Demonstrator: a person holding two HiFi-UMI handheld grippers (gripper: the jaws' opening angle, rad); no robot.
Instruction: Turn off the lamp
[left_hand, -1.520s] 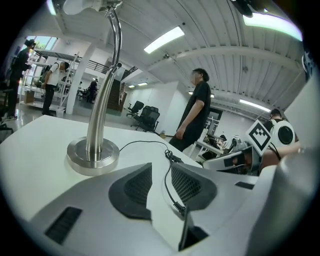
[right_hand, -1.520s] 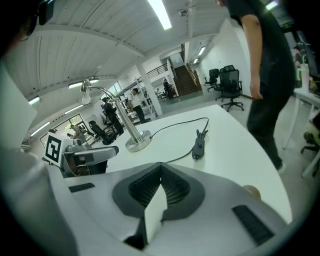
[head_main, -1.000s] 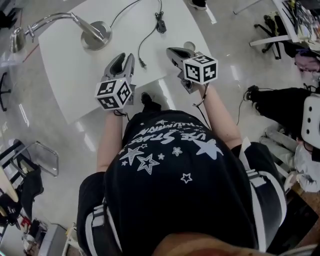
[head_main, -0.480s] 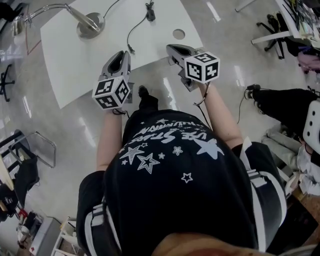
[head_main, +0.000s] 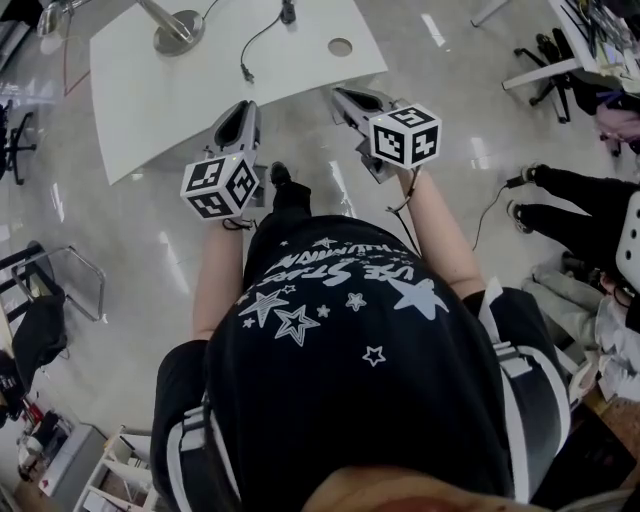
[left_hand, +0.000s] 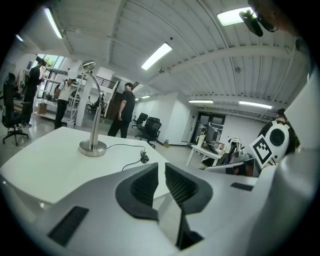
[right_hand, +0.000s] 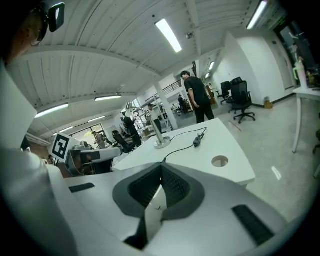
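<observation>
Distance is the trouble: the lamp (head_main: 172, 30) stands at the far left corner of the desk (head_main: 160, 110), its cord switch (head_main: 287, 12) well apart from both grippers, which hang off the near edge. The left gripper (left_hand: 161, 167) has just been closing to a narrow, empty gap; the right gripper (right_hand: 161, 167) is closed on nothing. A long reach could snag the loose cord (head_main: 247, 50) and drag the lamp.

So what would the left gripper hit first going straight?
The left gripper, empty jaws just closing, would probably meet the flat white tabletop near the end of the black cord; depth unclear.
</observation>
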